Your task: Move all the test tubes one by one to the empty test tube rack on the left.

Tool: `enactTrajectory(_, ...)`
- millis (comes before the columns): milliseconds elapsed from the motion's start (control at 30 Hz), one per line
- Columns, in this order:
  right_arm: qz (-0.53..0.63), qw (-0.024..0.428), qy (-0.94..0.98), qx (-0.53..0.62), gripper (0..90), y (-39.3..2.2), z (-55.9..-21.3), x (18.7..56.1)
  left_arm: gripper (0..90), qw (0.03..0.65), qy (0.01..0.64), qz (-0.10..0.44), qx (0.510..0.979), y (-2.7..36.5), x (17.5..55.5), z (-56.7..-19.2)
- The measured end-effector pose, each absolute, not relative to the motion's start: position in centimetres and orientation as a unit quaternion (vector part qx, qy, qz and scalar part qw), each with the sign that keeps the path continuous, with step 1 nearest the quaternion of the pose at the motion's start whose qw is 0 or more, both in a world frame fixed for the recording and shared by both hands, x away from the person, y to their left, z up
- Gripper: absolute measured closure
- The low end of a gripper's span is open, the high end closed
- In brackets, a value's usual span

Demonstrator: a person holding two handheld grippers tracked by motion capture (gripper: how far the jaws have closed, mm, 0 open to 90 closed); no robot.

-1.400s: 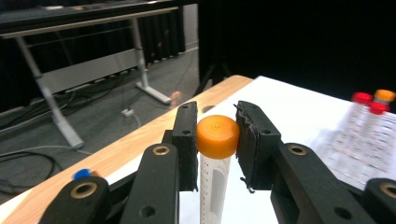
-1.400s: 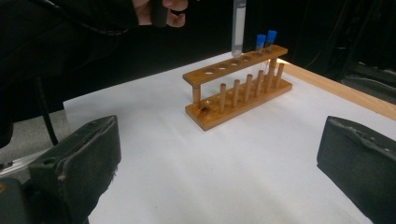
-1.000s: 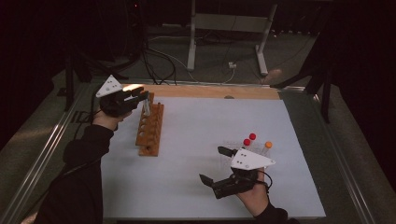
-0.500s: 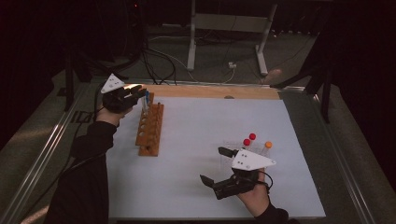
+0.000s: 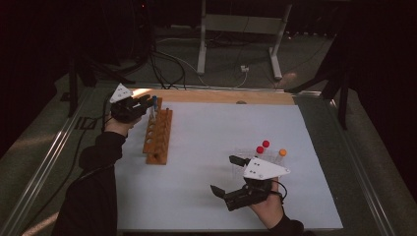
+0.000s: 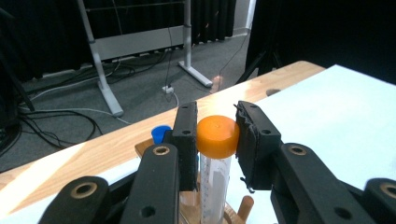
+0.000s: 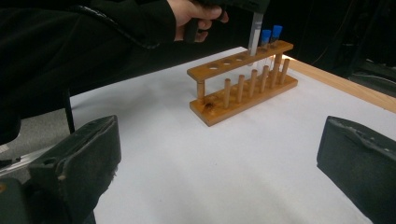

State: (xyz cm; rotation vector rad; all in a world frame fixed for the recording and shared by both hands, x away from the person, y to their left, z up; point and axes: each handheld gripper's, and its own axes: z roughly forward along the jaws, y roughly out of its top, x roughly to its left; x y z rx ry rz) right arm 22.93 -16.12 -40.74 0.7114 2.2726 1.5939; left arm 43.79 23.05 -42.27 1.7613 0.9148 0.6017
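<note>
**A:** Orange cap (image 6: 216,136), right between the left gripper (image 6: 215,140)'s fingers (image 6: 187,140). They've closed in on it from both sides and the pads press on the cap, so that tube (image 6: 215,186) is properly gripped. It hangs upright, clear plastic with a printed scale down the side.

**B:** Where's the tube sitting, though?

**A:** Over the far end of the wooden rack (image 5: 158,136), lower end down at the rack's top bar. Can't tell if it's actually in a hole. A blue-capped tube (image 6: 161,133) stands just beside it. From the right gripper view you can see two blue caps (image 7: 271,34) at that end, with the rest of the holes nearer the camera.

**B:** And the other hand?

**A:** The right gripper (image 5: 229,173) is low over the white worktop (image 5: 206,147) near the front edge, fingers (image 7: 79,163) spread wide with nothing between them. It's well apart from the rack. Just beyond it sits a clear holder (image 5: 246,157) with two red-capped tubes (image 5: 262,146) and an orange-capped one (image 5: 282,152).

**B:** Worktop itself?

**A:** White sheet, bare wood strip (image 5: 221,96) along the far edge.
</note>
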Motion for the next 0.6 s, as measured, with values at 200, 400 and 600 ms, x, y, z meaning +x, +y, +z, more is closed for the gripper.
enactTrajectory(200,0.551,0.134,0.786,0.245,0.0,-16.1,-40.8,22.9,71.7,0.505,0.389,0.241,0.732,22.9,43.9,-43.7)
enactTrajectory(400,0.552,0.134,0.786,0.244,0.0,-16.1,-40.7,22.8,71.7,0.503,0.394,0.238,0.731,22.9,43.9,-44.9)
enactTrajectory(600,0.551,0.133,0.787,0.244,0.0,-16.1,-40.8,22.8,71.6,0.512,0.398,0.236,0.723,23.0,43.9,-45.3)
